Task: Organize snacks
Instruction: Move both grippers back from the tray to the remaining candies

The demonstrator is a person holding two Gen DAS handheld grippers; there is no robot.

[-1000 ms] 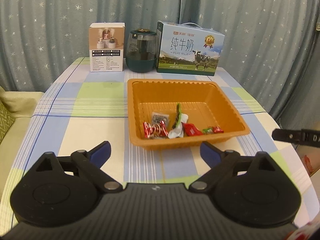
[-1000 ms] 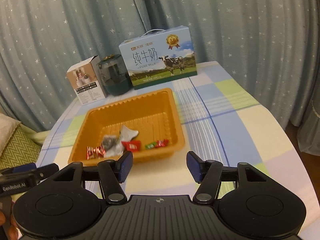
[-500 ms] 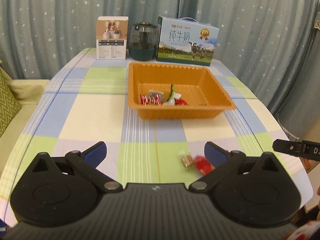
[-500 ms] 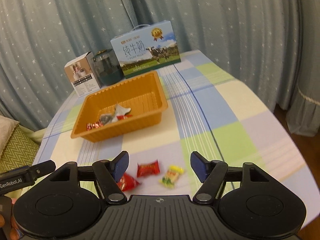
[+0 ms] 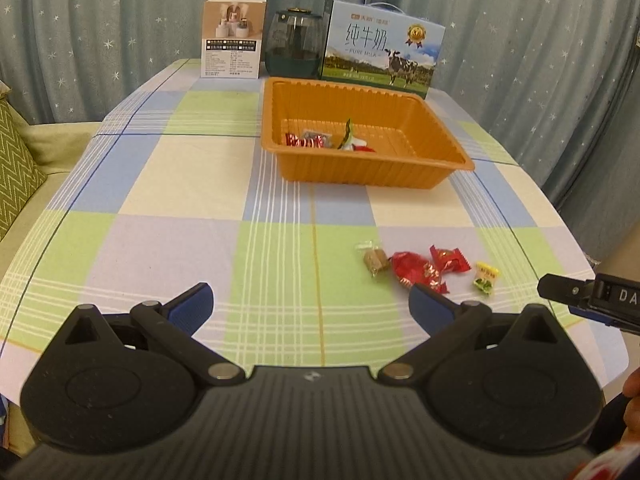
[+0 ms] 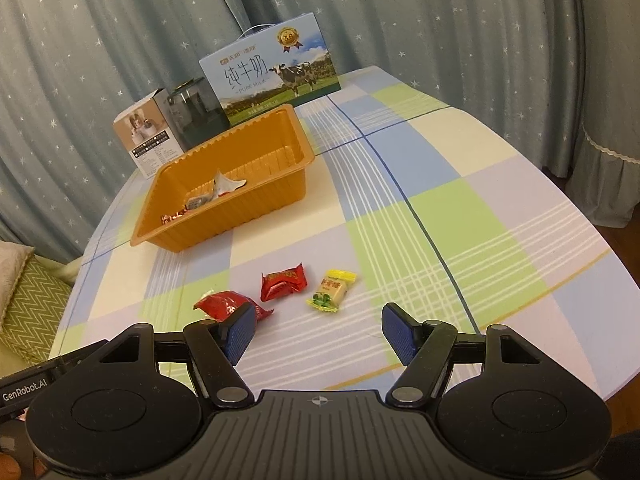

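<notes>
candies (image 6: 281, 285) (four wrapped ones) lie loose near the desk's (image 5: 180, 184) front edge, well apart from the orange tray (image 5: 372, 172); bare checked cloth between; both grippers' jaws released, gripping nothing.

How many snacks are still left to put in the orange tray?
Done: several wrapped snacks already lie in the orange tray. In hand: nothing; the left gripper and the right gripper are both open and empty. Left: four on the tablecloth, a brown candy, two red packets and a yellow candy.
</notes>
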